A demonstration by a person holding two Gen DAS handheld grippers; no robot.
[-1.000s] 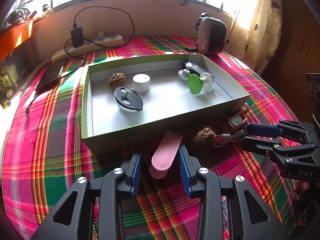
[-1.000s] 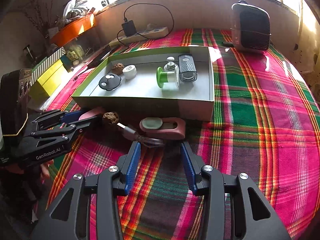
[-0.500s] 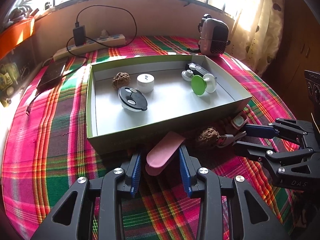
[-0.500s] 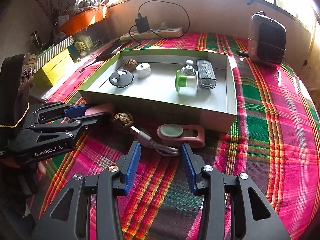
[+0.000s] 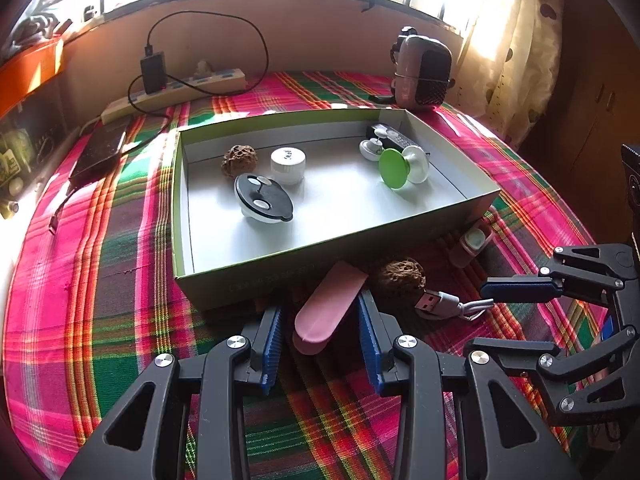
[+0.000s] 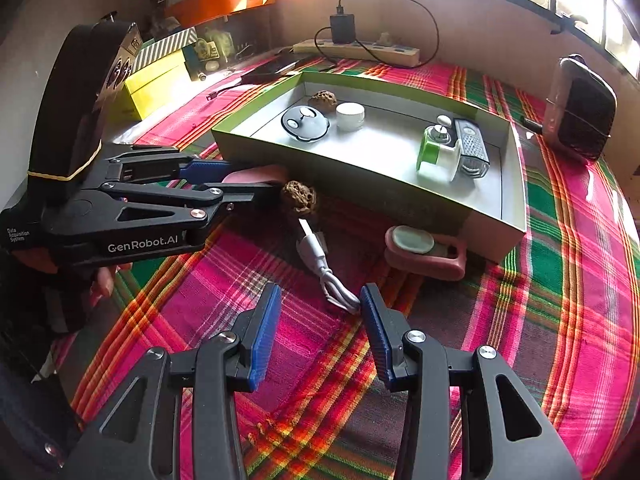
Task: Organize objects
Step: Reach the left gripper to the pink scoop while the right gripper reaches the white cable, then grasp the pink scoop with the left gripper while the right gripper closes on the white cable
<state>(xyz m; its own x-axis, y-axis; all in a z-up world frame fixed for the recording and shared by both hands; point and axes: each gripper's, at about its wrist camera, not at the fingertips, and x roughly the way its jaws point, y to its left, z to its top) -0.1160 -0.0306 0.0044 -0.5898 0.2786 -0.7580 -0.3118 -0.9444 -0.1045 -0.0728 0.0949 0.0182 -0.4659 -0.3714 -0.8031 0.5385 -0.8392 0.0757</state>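
Note:
A pink oblong lid [image 5: 328,308] lies slanted between the jaws of my left gripper [image 5: 318,308], its far end against the box [image 5: 280,276]. The right pad touches it, a gap shows at the left pad, and the jaws stand open. A brown walnut [image 5: 400,278] and a white USB cable [image 6: 320,256] lie on the cloth in front of the box. My right gripper [image 6: 320,290] hovers open over the cable's looped end, nothing pinched. A pink holder [image 6: 440,260] with a pale oval rests by the box wall [image 6: 360,196]. The left gripper [image 6: 256,180] reaches in from the left.
Inside the box are a walnut [image 5: 238,160], a white cap [image 5: 288,164], a black-lidded dish [image 5: 264,200] and a green-and-white piece [image 5: 400,168]. A small heater [image 5: 420,72], a power strip [image 5: 172,92] and a dark phone [image 5: 100,152] sit behind it. Yellow boxes [image 6: 156,80] stand far left.
My right gripper has rolled and slid sideways, so the cable now lies ahead of its jaws, apart from the pink holder. The pink lid has turned slightly between the left jaws.

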